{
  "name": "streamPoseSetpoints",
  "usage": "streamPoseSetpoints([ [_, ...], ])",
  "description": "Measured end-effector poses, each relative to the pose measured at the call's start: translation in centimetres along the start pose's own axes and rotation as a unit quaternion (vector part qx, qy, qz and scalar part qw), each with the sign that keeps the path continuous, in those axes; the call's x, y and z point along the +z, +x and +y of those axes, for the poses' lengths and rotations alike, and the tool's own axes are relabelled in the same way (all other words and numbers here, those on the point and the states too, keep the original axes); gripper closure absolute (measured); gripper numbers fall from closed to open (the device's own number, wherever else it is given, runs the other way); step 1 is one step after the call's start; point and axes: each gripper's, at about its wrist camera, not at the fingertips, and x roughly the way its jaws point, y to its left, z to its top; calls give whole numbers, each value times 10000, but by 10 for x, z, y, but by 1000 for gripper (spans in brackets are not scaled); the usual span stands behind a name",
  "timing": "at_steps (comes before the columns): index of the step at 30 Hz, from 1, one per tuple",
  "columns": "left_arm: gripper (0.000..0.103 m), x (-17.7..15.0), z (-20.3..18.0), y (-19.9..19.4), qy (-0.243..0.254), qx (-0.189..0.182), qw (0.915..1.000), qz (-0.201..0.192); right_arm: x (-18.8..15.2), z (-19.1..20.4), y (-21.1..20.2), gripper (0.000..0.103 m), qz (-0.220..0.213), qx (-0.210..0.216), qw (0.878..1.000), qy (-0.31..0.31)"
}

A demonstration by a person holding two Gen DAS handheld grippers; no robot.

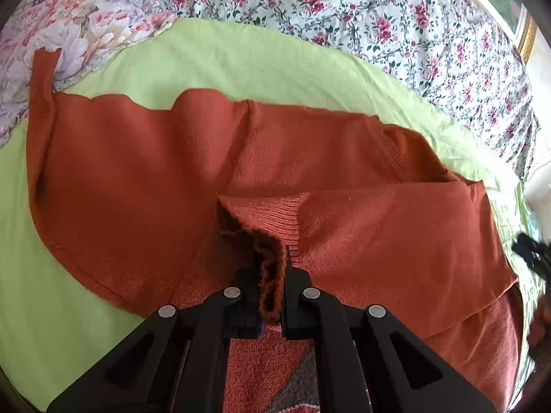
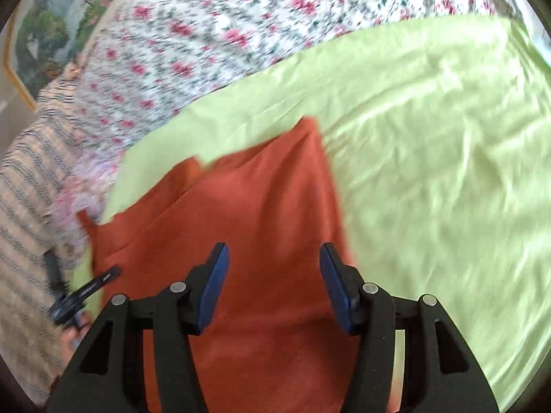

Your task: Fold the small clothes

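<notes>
A rust-orange knit sweater (image 1: 144, 186) lies spread on a light green sheet (image 1: 213, 58), one sleeve folded across its body at the right. My left gripper (image 1: 271, 289) is shut on a bunched ribbed cuff of the sweater (image 1: 270, 268) and holds it just above the fabric. In the right wrist view the sweater (image 2: 261, 206) lies under my right gripper (image 2: 273, 275), which is open and empty above it, blue pads (image 2: 215, 285) wide apart. That view is motion-blurred.
A floral bedspread (image 1: 396, 17) surrounds the green sheet (image 2: 430, 155). A pale flowered pillow (image 1: 51, 31) sits at the far left. A framed picture (image 2: 44, 31) hangs beyond the bed. The left gripper's tip (image 2: 86, 292) shows at the right view's left edge.
</notes>
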Motion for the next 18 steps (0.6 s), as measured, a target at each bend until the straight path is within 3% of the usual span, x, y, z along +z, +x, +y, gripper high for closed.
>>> streamPoseSetpoints([
  [4,98,1,2,2,-43,-41,10000,19,41,-14,48,47,300,-386,9988,-104],
  [7,98,1,1,4,-10,10,10000,41,52,-23,79,47,652,-456,9968,-72],
  [8,98,1,-2,4,30,41,10000,45,52,-25,87,61,758,-350,9965,-81],
  [9,98,2,-6,4,80,70,9999,48,52,-24,88,82,759,-305,9964,-201],
  [10,98,2,-8,2,114,33,9999,46,51,-22,87,92,806,-240,9962,-235],
  [14,98,3,-27,0,239,-298,9993,25,52,-23,43,93,223,-350,9988,-257],
  [16,98,2,-38,8,418,-104,9991,38,52,-27,26,93,-27,-524,9983,-264],
  [18,98,1,-38,16,413,1,9991,122,50,-32,28,93,6,-671,9975,-213],
])
